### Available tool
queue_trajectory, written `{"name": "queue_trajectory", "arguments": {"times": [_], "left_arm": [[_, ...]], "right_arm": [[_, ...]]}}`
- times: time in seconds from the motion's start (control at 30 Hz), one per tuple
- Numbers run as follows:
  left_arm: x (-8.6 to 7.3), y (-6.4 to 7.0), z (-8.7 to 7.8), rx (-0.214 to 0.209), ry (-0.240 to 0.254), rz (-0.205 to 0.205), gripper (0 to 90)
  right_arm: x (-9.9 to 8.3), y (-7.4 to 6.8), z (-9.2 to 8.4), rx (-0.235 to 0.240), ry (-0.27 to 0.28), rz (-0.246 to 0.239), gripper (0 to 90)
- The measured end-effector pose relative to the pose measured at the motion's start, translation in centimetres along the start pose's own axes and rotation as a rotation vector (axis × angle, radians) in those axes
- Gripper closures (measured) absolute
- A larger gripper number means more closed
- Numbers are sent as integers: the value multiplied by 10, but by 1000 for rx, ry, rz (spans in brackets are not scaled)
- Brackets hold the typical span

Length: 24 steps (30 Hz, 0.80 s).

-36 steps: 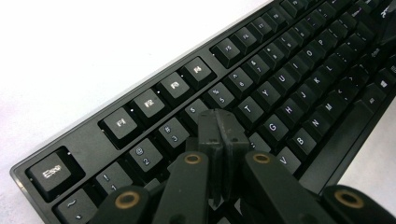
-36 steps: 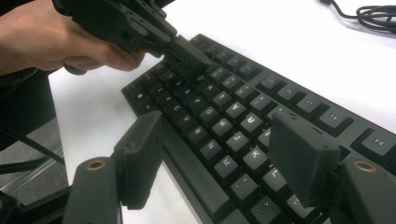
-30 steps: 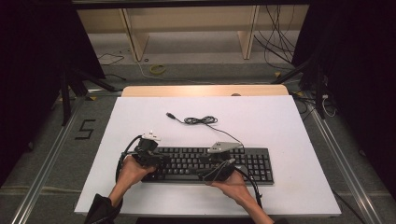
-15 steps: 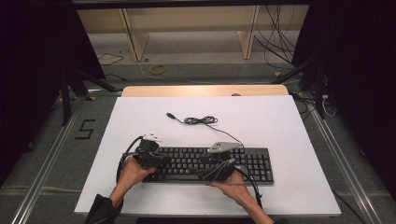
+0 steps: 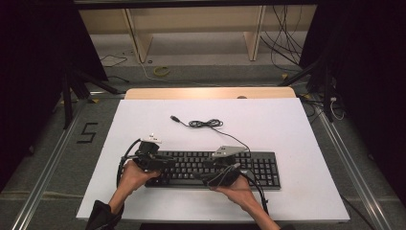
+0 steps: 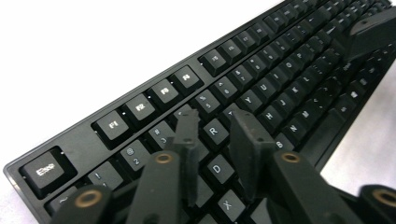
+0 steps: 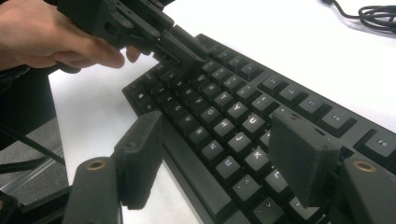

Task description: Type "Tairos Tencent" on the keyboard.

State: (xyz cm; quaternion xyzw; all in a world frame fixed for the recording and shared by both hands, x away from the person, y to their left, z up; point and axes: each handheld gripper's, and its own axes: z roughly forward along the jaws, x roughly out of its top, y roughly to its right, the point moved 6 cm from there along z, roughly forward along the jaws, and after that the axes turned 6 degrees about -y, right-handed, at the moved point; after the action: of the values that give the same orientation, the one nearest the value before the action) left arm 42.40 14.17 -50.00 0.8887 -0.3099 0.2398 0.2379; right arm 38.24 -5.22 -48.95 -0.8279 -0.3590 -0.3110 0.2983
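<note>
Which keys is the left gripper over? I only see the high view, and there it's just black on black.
Observer: In the left gripper view, the left gripper points at the keyboard's letter rows, and the R key shows between its tips. Its jaws have just been opening and grip nothing.
Operator: And the right one?
Observer: In the right gripper view, the right gripper stands wide open, with one jaw by the keyboard's front edge and the other beside the K key.
Operator: Can any corner key be read?
Observer: Yes, the Esc key is at the near corner.

high: overhead, forward-down | gripper views: close, low | shared: keyboard (image 5: 213, 167)
</note>
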Motion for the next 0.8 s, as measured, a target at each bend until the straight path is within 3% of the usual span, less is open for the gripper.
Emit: {"name": "queue_trajectory", "arguments": {"times": [0.53,0.8], "left_arm": [[2,7,-10,-23,35,-19,481],[1,9,-14,-42,61,-21,362]], "right_arm": [[1,-1,1,0,-2,-4,373],[3,0,4,-16,-12,-12,429]]}}
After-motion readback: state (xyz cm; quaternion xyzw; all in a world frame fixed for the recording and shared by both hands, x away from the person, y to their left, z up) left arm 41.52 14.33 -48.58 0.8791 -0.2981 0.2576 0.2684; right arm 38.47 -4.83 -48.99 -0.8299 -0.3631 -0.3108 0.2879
